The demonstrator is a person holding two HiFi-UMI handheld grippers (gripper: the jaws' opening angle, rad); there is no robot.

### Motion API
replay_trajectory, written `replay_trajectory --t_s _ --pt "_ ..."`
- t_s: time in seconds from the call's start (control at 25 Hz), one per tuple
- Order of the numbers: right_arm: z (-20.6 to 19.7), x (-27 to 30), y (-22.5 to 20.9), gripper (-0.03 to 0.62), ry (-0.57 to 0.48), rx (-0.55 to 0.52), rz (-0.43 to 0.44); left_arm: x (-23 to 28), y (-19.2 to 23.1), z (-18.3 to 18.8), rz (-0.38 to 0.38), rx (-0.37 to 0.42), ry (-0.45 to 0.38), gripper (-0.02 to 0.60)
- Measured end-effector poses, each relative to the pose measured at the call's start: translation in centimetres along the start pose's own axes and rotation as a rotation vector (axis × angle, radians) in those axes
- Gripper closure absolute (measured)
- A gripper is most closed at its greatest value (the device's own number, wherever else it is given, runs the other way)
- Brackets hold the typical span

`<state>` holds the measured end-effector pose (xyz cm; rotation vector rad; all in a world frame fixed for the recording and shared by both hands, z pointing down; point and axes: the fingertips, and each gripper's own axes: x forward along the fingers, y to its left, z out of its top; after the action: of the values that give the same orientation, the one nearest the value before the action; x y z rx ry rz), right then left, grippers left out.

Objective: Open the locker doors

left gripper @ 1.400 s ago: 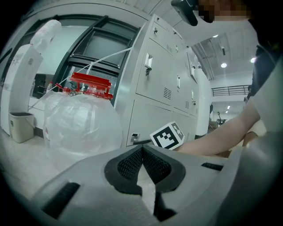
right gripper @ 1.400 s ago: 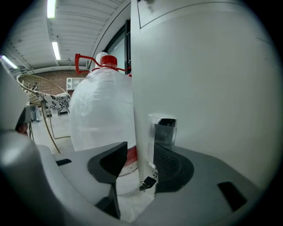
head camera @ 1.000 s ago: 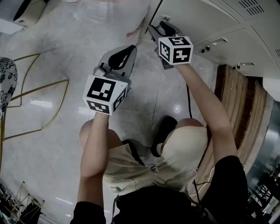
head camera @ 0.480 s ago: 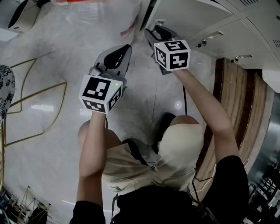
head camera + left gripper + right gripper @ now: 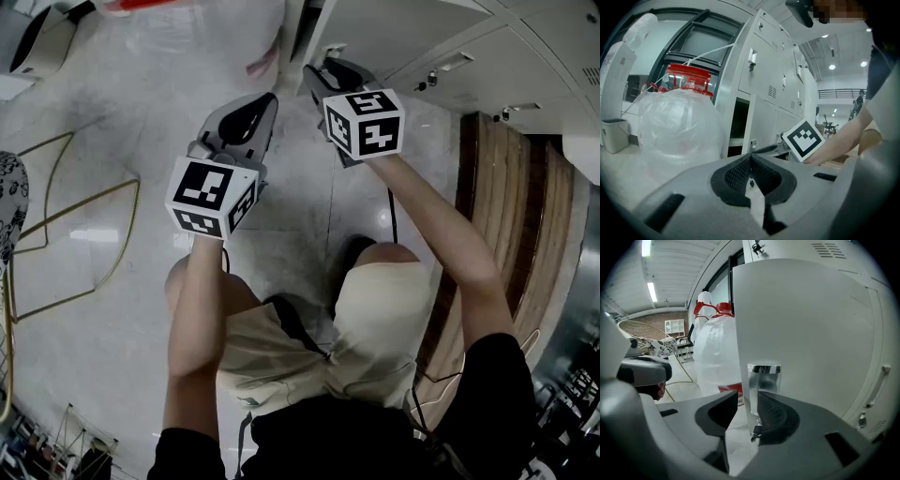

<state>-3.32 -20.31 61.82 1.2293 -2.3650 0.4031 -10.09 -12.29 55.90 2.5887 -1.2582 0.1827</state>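
Observation:
A bank of white lockers [image 5: 469,37] runs along the top right of the head view. My right gripper [image 5: 322,67] reaches to the free edge of a low locker door [image 5: 801,329]. In the right gripper view the door's chrome latch handle [image 5: 764,380] stands between the jaws, with a small key hanging under it. The jaws of this right gripper [image 5: 747,401] are closing; the right pad is at the handle, and a gap remains on the left side. My left gripper [image 5: 255,105] hovers beside it over the floor, shut and empty [image 5: 750,161]. A dark, open compartment [image 5: 739,122] shows in the left gripper view.
A clear plastic bag over a red-capped container [image 5: 679,126] stands left of the lockers, close to the door. A gold wire frame [image 5: 66,216] lies on the marble floor at left. Wooden boards [image 5: 487,225] lean at right. The person's legs and a shoe [image 5: 352,258] are below the grippers.
Both grippers have drifted slightly up and left in the head view. The right one has stayed at the door's edge.

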Motion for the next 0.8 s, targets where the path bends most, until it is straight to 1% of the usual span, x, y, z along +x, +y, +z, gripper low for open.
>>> replay_trajectory --t_s 0.32,0.8 --pt "-0.9 -1.8 0.3 0.473 0.004 0.024 0.010 0.5 -0.5 -0.7 -0.019 0.008 0.021 0.563" --pt "-2.3 -4.4 0.5 0.476 0.005 0.041 0.016 1.7 -1.7 -1.1 -0.054 0.022 0.033 0.563"
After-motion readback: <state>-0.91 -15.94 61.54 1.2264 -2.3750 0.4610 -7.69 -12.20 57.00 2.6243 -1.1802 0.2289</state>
